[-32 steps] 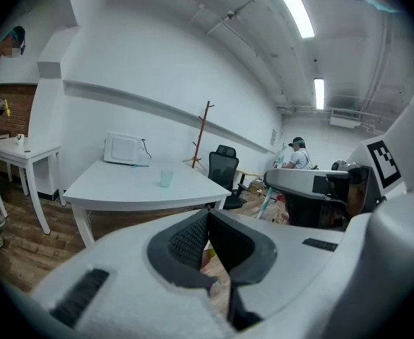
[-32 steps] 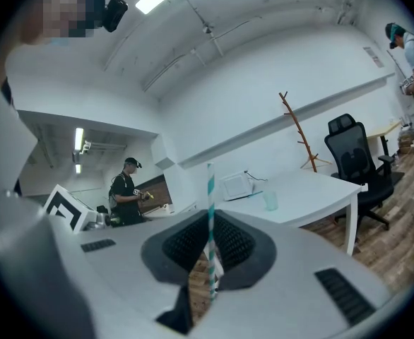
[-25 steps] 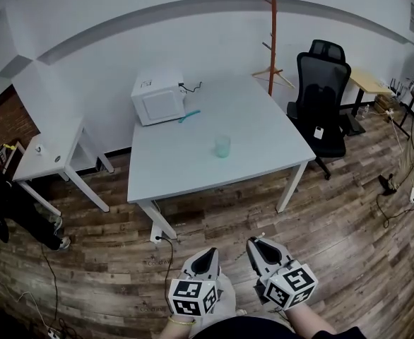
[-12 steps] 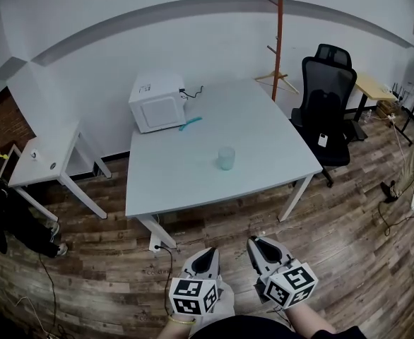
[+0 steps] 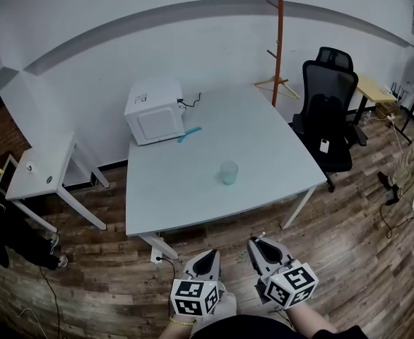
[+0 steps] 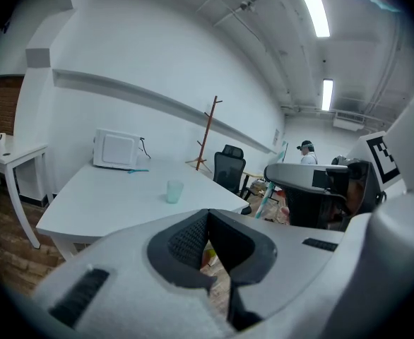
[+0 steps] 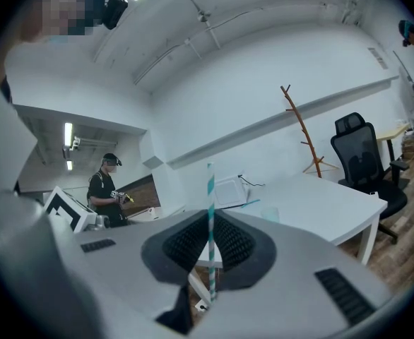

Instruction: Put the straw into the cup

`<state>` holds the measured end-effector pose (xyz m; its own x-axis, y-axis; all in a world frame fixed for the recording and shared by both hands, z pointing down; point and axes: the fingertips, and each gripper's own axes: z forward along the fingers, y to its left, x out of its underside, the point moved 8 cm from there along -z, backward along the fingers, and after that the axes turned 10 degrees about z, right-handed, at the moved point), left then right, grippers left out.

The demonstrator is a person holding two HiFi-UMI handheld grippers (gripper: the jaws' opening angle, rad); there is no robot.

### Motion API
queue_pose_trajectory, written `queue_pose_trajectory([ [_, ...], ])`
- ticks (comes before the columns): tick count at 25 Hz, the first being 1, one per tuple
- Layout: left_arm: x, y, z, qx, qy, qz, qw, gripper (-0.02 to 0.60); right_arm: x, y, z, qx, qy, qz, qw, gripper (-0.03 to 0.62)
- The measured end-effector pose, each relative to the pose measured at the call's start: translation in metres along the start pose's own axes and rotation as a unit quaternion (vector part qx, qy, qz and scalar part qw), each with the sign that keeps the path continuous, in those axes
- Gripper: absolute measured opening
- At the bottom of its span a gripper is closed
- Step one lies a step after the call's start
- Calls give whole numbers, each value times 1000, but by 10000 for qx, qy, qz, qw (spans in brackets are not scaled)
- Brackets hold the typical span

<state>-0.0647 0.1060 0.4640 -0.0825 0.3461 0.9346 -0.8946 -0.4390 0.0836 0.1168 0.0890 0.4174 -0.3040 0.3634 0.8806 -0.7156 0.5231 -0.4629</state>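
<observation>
A translucent pale-green cup (image 5: 229, 172) stands upright near the middle of the white table (image 5: 172, 196); it also shows as the cup (image 6: 174, 191) and the cup (image 7: 270, 214) in the two gripper views. My right gripper (image 5: 258, 244) is held low over the wooden floor, well short of the table. It is shut on a teal-and-white striped straw (image 7: 210, 224), which stands upright between the jaws. My left gripper (image 5: 205, 256) hangs beside it, shut with nothing in it. A teal stick-like item (image 5: 188, 133) lies by the microwave.
A white microwave (image 5: 155, 109) sits at the table's far left corner. A black office chair (image 5: 327, 111) and an orange coat stand (image 5: 280, 41) are at the right, a small white side table (image 5: 41, 171) at the left. Other people stand at the room's edges.
The view has shifted slightly, so the table and cup sit a little lower and more to the right in the head view. Both grippers keep the same pose and grip.
</observation>
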Motion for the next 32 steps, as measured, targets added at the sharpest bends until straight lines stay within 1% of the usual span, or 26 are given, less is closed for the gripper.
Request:
queue_pose_trajectory([
  [14,-26,64,46,142,59,20,9999,14,-25,-9,75,127,-87,-69,9999,40],
  [32,-42,131,86,374,117,136,9991,14,-32,-10,156,222,-125,-138,9996,41],
])
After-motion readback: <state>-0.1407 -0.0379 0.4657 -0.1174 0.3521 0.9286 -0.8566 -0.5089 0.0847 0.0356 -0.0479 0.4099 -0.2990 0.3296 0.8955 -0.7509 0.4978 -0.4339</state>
